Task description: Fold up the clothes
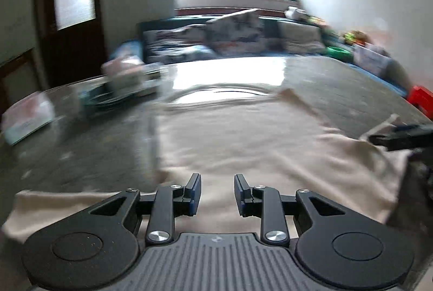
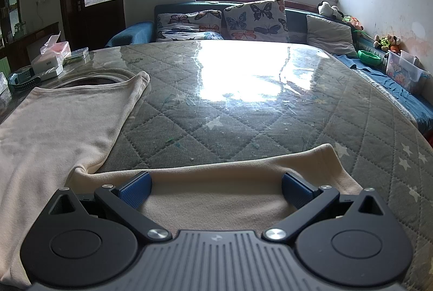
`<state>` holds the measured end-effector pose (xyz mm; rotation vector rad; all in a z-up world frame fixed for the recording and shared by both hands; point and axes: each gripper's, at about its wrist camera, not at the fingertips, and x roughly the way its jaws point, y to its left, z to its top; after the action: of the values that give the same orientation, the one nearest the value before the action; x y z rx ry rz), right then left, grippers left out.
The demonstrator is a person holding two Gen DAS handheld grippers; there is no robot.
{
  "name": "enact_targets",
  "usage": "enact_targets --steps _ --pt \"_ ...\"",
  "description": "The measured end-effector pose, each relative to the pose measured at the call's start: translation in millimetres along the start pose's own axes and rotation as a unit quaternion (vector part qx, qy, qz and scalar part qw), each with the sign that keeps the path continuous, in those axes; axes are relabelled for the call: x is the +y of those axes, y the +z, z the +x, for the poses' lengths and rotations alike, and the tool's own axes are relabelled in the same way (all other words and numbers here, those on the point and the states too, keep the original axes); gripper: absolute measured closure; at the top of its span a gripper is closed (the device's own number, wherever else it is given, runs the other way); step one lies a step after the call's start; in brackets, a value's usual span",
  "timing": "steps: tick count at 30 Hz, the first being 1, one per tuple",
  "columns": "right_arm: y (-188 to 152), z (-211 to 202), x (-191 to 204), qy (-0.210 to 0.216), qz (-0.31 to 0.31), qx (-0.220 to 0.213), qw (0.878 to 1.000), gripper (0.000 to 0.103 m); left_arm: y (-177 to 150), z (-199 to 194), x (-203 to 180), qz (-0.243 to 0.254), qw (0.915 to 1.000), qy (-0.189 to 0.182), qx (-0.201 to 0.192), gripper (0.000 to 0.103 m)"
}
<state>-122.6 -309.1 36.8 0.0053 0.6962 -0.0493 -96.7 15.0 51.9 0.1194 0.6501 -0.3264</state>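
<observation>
A cream long-sleeved shirt [image 1: 243, 134] lies flat on the quilted table top. In the left wrist view, which is blurred, my left gripper [image 1: 217, 191] hangs open and empty over the shirt's near hem. My right gripper shows at the right edge [image 1: 400, 135], by the sleeve. In the right wrist view the shirt's body [image 2: 59, 128] lies to the left, neckline far. Its right sleeve [image 2: 216, 182] runs across in front. My right gripper [image 2: 216, 189] is wide open over that sleeve, a finger on either side, holding nothing.
The table [image 2: 243, 107] has a glossy clear cover over a star-patterned quilt. Boxes and containers [image 2: 51, 58] crowd its far left corner. A sofa with butterfly cushions [image 2: 230, 20] stands behind. Toys and a plastic bin [image 2: 403, 72] line the right wall.
</observation>
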Motion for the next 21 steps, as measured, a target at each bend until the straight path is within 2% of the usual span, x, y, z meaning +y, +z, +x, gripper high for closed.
enact_targets --steps 3,8,13,15,18,21 --pt "-0.1 0.0 0.5 0.0 0.0 0.0 1.0 0.0 -6.6 10.0 -21.9 0.025 0.999 -0.034 0.017 0.086" --pt "-0.4 0.1 1.2 -0.001 -0.001 0.0 1.0 0.0 -26.5 5.0 -53.3 0.081 0.9921 -0.093 0.025 0.09" --pt "0.8 -0.6 1.9 -0.001 -0.003 0.001 1.0 0.0 -37.9 -12.1 -61.8 0.106 0.9872 -0.118 0.017 0.091" --pt "2.1 -1.5 2.6 -0.002 -0.006 0.003 1.0 0.0 -40.9 -20.5 -63.1 0.116 0.9861 -0.118 0.012 0.09" --pt "6.8 -11.5 8.3 0.001 -0.014 -0.003 1.0 0.0 -37.4 -28.5 -59.7 0.115 0.9866 -0.116 0.002 0.09" --pt "11.1 -24.2 17.6 0.026 -0.022 -0.005 0.999 0.0 -27.8 -31.4 -54.1 0.097 0.9883 -0.117 -0.01 0.089"
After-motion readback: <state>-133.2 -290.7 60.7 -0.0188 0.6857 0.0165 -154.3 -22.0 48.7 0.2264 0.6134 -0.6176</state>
